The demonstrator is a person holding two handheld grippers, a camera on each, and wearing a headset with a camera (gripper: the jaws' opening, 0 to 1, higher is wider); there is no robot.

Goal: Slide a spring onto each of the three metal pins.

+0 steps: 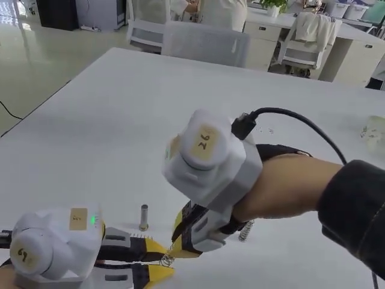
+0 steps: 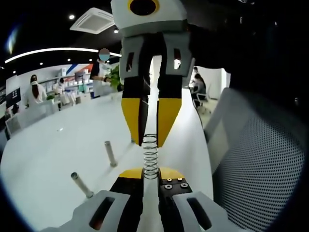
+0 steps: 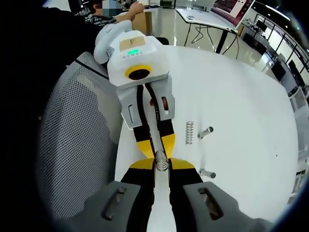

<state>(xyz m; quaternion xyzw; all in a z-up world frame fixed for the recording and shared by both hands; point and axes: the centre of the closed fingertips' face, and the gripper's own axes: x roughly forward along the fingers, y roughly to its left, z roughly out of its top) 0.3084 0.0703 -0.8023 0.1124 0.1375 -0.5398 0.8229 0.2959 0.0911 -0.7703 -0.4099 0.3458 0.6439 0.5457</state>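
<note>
Where the two grippers meet tip to tip, one spring (image 2: 151, 155) is stretched between them. The left gripper (image 2: 150, 175) has its jaws closed on the near end, and the right gripper (image 3: 161, 168) is clamped on the other end. Whether a pin sits inside this spring cannot be told. A second, loose spring (image 3: 189, 131) lies flat on the table (image 1: 120, 120), just beside one of two pins (image 2: 110, 153) (image 2: 81, 184). Both pins stand upright and apart from each other, to one side of the grippers. A hand (image 1: 283, 186) holds the right gripper.
</note>
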